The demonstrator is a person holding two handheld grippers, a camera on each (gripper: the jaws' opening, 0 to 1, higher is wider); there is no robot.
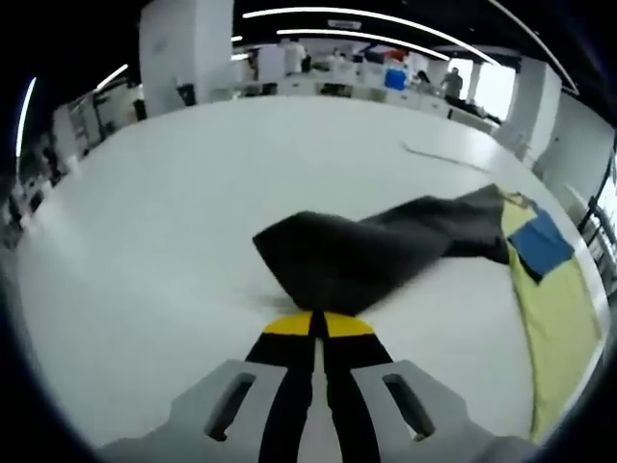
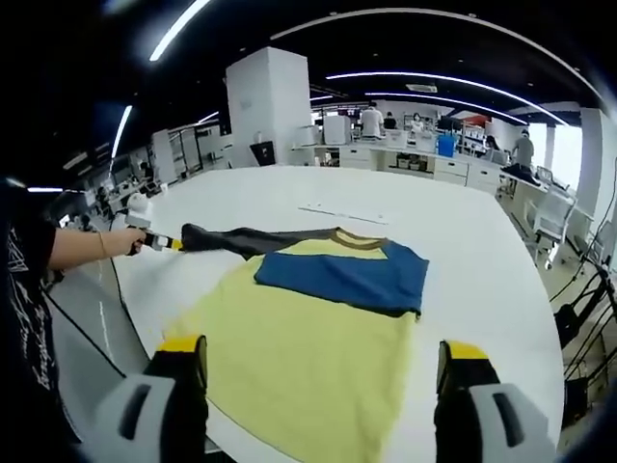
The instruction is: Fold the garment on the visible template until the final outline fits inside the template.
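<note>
While left gripper pinches dark sleeve; right gripper gapes.

One garment (yellow, blue and dark grey), one white table, two grippers.

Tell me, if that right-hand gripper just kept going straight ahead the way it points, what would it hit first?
Most likely the yellow body of the shirt, which lies on the white table directly ahead between the open right gripper jaws. The blue sleeve folded across it comes further on. Depth is hard to judge.
</note>
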